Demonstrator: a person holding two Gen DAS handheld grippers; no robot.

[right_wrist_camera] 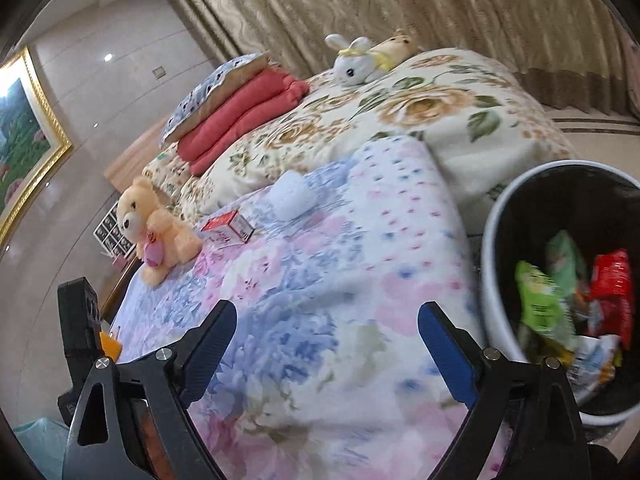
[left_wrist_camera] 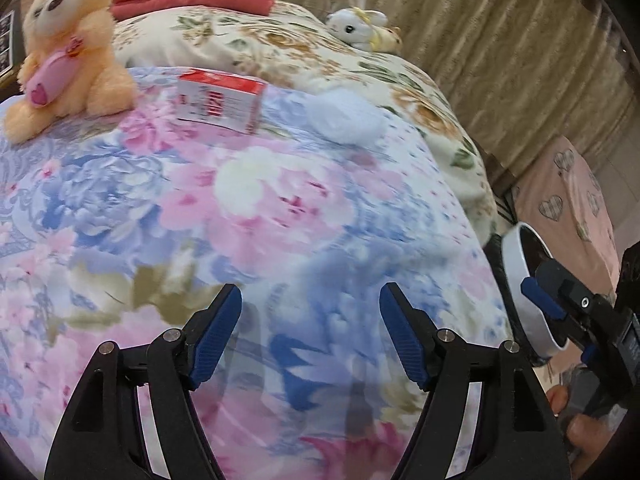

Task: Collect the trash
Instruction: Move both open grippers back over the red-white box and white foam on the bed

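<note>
a small red and white box (left_wrist_camera: 219, 101) is seen lying flat on the flowered blanket (left_wrist_camera: 248, 216), between a peach teddy bear (left_wrist_camera: 66, 46) and a crumpled white tissue (left_wrist_camera: 346, 117). the long side of the box is laid across the bed, from the bear's side toward the tissue's side, and its red top edge is turned toward the far end of the bed. the tissue is just beside the box, not touching it. the bed is covered with the blue and pink blanket in front and a cream quilt with brown roses (right_wrist_camera: 420, 104) behind it. a white toy bunny (right_wrist_camera: 354, 65) is laid on that quilt, and a red folded blanket (right_wrist_camera: 244, 116) is stacked at the head of the bed. long beige curtains (right_wrist_camera: 400, 4) are hung behind the bed, and a picture in a gold frame (right_wrist_camera: 36, 136) is hung on the wall. a white trash bin (right_wrist_camera: 494, 280) with a black inside is placed beside the bed. green, red and white wrappers (right_wrist_camera: 540, 304) are seen inside it. the left gripper (left_wrist_camera: 311, 312) is held over the blanket with its jaws spread apart, and nothing is between them. the right gripper (right_wrist_camera: 327, 332) is held near the bin with its jaws spread wide, and nothing is held in it either.
</note>
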